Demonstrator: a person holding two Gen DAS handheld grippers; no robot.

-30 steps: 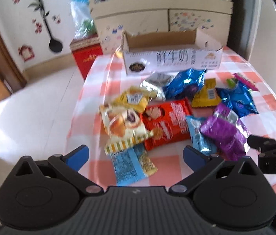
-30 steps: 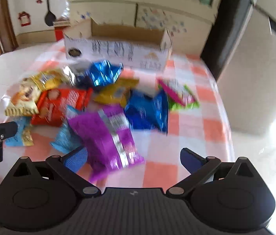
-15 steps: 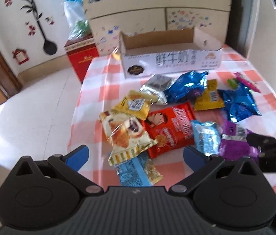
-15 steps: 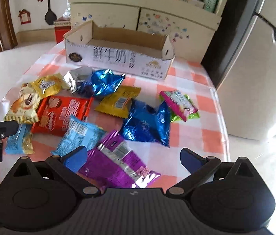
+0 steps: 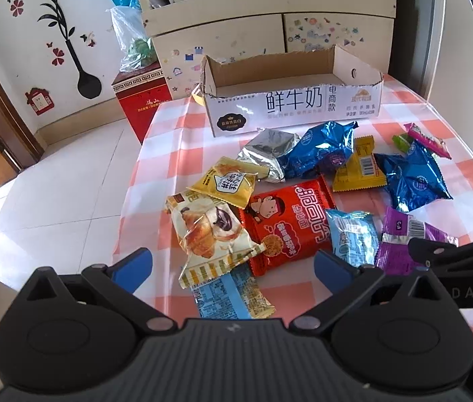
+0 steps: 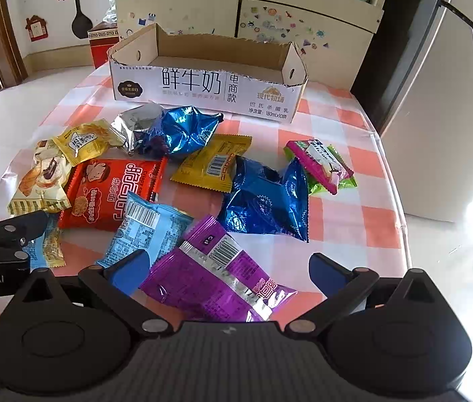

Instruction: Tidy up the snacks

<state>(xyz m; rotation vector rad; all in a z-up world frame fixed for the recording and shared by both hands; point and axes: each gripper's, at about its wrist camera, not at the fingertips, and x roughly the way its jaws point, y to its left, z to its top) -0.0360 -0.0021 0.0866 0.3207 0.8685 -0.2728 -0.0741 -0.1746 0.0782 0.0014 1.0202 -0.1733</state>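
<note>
Several snack packets lie scattered on a checked tablecloth (image 5: 176, 124) in front of an empty cardboard box (image 5: 290, 107), which also shows in the right wrist view (image 6: 202, 90). My left gripper (image 5: 233, 264) is open above a croissant packet (image 5: 209, 231), a light blue packet (image 5: 233, 294) and a red packet (image 5: 290, 224). My right gripper (image 6: 228, 268) is open above a purple packet (image 6: 216, 274), with a light blue packet (image 6: 142, 227) and a dark blue foil bag (image 6: 266, 201) beyond it.
A cabinet (image 5: 270, 33) with shelves stands behind the table, a red box (image 5: 142, 100) on the floor to its left. A fridge (image 6: 444, 117) stands right of the table. Yellow, silver, pink and green packets lie mid-table.
Both grippers have pulled back and risen, so the packets sit farther off in view. The purple packet now lies flat near the front edge under my right gripper.
</note>
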